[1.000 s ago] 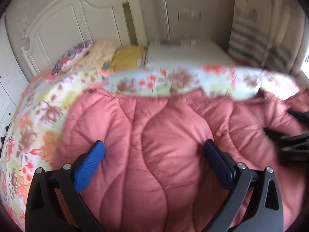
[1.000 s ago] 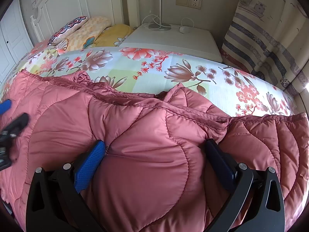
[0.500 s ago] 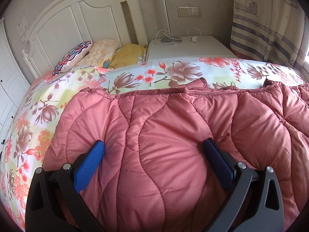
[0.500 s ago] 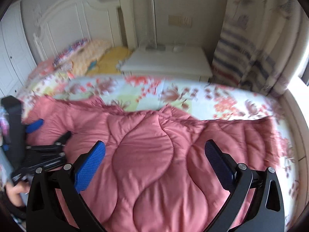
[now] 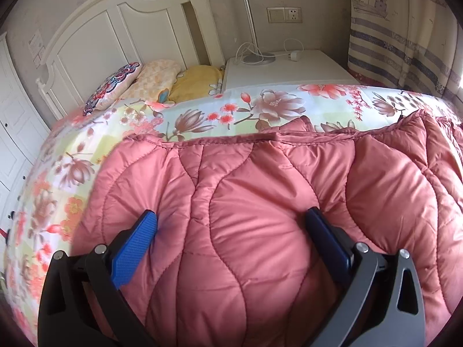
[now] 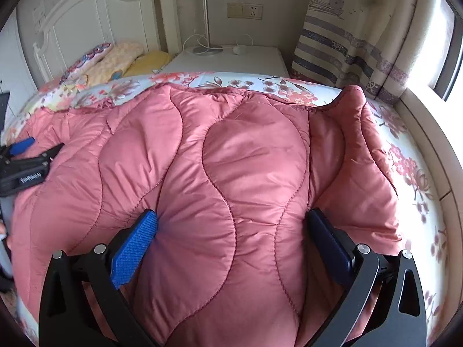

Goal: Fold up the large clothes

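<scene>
A large pink quilted puffer coat [image 5: 260, 196] lies spread on the floral bedsheet [image 5: 202, 115]; it also fills the right wrist view [image 6: 231, 159]. My left gripper [image 5: 231, 231] is open, its blue pads [image 5: 136, 248] wide apart with the coat's padded fabric bulging between them. My right gripper [image 6: 231, 231] is open in the same way over the coat's right part, pads [image 6: 136, 245] pressed into the fabric. The left gripper [image 6: 26, 159] shows at the left edge of the right wrist view, resting on the coat. A raised coat flap [image 6: 353, 107] stands at the far right.
Several pillows [image 5: 162, 81] lie at the white headboard [image 5: 115, 34]. A white nightstand [image 5: 286, 69] with a lamp base and cables stands behind the bed. Striped curtains [image 6: 361, 37] and a window ledge [image 6: 434, 133] border the right side.
The right gripper has moved right and back over the coat, which now lies flatter and more spread. The left view has steadied and moved slightly closer to the coat.
</scene>
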Motion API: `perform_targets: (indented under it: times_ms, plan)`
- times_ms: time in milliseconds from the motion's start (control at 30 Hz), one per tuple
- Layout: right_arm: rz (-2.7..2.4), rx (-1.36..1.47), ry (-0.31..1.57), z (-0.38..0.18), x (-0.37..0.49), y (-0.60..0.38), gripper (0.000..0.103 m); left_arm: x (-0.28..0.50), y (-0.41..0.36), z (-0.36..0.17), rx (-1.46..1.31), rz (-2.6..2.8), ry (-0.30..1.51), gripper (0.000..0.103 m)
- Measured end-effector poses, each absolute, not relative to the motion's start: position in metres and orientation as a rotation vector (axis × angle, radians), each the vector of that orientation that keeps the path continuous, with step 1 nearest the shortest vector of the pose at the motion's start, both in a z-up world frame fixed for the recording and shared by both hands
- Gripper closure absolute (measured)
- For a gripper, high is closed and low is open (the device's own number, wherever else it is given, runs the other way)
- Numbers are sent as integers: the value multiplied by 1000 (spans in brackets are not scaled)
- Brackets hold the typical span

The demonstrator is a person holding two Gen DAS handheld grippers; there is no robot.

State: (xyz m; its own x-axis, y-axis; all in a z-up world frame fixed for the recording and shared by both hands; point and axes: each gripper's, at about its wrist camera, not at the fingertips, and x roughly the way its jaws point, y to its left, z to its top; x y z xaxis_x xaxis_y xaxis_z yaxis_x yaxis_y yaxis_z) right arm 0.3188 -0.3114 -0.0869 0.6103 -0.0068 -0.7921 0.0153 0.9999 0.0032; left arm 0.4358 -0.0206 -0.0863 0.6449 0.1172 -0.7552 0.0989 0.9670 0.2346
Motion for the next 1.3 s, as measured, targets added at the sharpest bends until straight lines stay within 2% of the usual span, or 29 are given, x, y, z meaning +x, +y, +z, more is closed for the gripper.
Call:
perform_targets:
  times_ms: [167, 333, 500, 667, 933, 1133, 1300]
  plan:
    - [0, 32, 893, -90, 316, -316, 4, 409, -40, -58, 285, -64, 778, 2]
    - [-3, 28, 887, -92, 314, -316, 4, 401, -72, -81, 419, -109, 756, 2]
    - [-6, 28, 873, -92, 311, -315, 4, 417, -43, -90, 205, -182, 829, 2]
    - [21, 62, 892, -86, 311, -321, 4, 421, -46, -95, 226, -167, 834, 2]
    - [205, 440, 676, -29, 193, -356, 4, 417, -44, -96, 210, -168, 830, 2]
    - [212, 586, 765, -69, 105, -364, 4, 417, -43, -96, 209, -170, 830, 2]
    - [161, 739, 852, -110, 93, -371, 4, 416, -43, -96, 208, -171, 831, 2]
